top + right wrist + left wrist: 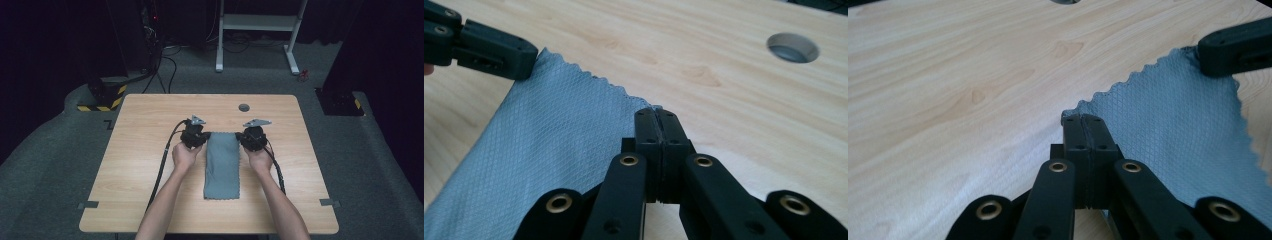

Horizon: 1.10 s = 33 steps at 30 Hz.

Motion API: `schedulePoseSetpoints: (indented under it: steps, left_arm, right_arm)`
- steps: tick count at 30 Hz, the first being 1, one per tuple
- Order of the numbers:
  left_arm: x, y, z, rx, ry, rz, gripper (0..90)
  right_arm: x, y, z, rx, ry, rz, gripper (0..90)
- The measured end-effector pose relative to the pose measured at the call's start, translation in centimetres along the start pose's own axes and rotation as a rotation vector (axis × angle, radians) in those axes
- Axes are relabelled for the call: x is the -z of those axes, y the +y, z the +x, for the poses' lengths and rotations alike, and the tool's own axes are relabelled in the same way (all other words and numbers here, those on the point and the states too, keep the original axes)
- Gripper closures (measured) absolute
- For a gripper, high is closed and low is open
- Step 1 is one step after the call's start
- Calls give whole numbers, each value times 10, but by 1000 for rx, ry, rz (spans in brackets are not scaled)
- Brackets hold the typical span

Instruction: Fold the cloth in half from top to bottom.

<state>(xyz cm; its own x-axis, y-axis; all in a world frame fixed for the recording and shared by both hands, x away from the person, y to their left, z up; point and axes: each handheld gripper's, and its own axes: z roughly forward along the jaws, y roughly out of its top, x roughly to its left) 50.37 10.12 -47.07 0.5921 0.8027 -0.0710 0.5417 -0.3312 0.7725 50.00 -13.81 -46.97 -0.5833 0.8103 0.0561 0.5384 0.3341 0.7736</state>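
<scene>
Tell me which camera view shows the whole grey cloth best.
The high view: the grey cloth lies full length on the table. Each gripper view shows just its far end, a corner pinched by the left gripper and right gripper.

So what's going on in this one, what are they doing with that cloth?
A person at a wooden table holds a two-jaw gripper in each hand. The left gripper is shut on one far corner of a grey-blue cloth, and the right gripper is shut on the other far corner. The cloth is a long, narrow strip with zigzag-cut edges, its near end lying flat toward the person. Both far corners are pinched at once, which looks like the start of a lift or a fold.
</scene>
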Motion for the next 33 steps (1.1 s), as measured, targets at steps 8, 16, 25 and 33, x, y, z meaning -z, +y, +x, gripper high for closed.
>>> schedulePoseSetpoints:
  steps: [8, 16, 25, 33]
  left_arm:
    - [5, 3, -3, -30, -10, 4, 900]
    - [13, -9, -6, -49, -40, -3, 899]
    - [20, -16, -13, -57, -65, -8, 899]
    - [27, -21, -17, -53, -63, -5, 900]
  right_arm:
    - [9, 4, 0, 13, -1, -19, 898]
    - [10, -9, 3, 15, 26, -25, 897]
    - [21, -17, 7, 29, 46, -35, 898]
    - [29, -20, 12, 42, 68, -50, 897]
